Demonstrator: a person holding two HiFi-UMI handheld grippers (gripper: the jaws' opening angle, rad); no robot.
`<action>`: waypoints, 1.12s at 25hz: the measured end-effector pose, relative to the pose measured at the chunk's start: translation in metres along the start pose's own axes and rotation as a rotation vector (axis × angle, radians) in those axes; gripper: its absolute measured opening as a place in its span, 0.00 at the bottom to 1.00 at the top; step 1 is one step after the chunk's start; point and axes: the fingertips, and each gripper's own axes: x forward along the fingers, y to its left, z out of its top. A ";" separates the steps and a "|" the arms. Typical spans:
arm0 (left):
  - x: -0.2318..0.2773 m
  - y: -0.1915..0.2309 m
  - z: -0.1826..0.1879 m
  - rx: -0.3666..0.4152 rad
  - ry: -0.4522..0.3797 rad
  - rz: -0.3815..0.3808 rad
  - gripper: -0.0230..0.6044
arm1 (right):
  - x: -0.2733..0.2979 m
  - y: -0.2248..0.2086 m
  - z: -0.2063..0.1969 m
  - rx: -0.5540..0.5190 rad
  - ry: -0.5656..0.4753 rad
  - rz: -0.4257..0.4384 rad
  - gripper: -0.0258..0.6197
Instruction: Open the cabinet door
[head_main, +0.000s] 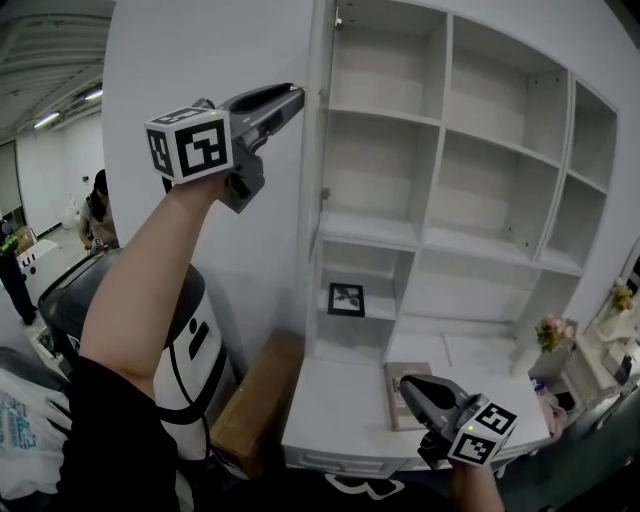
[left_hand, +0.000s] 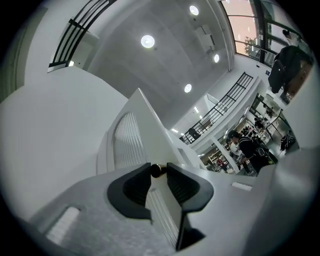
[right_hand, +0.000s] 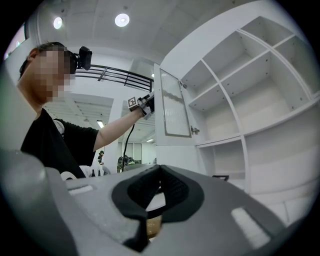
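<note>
Left gripper (head_main: 292, 95): tips pinch one knob (left_hand: 157, 170), half hidden | right gripper (right_hand: 159, 168): pressed together, empty | I count one open cabinet door (right_hand: 172, 107), one framed picture (head_main: 346, 299).

- On your left gripper (left_hand: 159, 169), the fingers (left_hand: 136, 186) hide most of the knob (left_hand: 156, 171) on the cabinet door (left_hand: 150, 127).
- Below that door, your right gripper (head_main: 407, 384) covers part of a book (head_main: 393, 406).

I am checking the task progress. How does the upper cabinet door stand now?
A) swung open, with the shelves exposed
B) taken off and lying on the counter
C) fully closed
A: the door stands swung out at an angle, and the shelves beside it are in plain sight.
</note>
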 end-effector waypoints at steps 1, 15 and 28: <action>-0.003 0.002 -0.001 -0.004 0.004 0.005 0.19 | -0.002 0.001 -0.001 0.003 0.002 -0.001 0.04; -0.039 0.019 0.013 -0.026 0.018 0.193 0.35 | -0.047 0.009 -0.008 0.056 0.014 -0.015 0.04; -0.114 -0.126 -0.034 -0.059 0.207 0.159 0.37 | -0.062 0.031 -0.010 0.028 0.034 0.006 0.04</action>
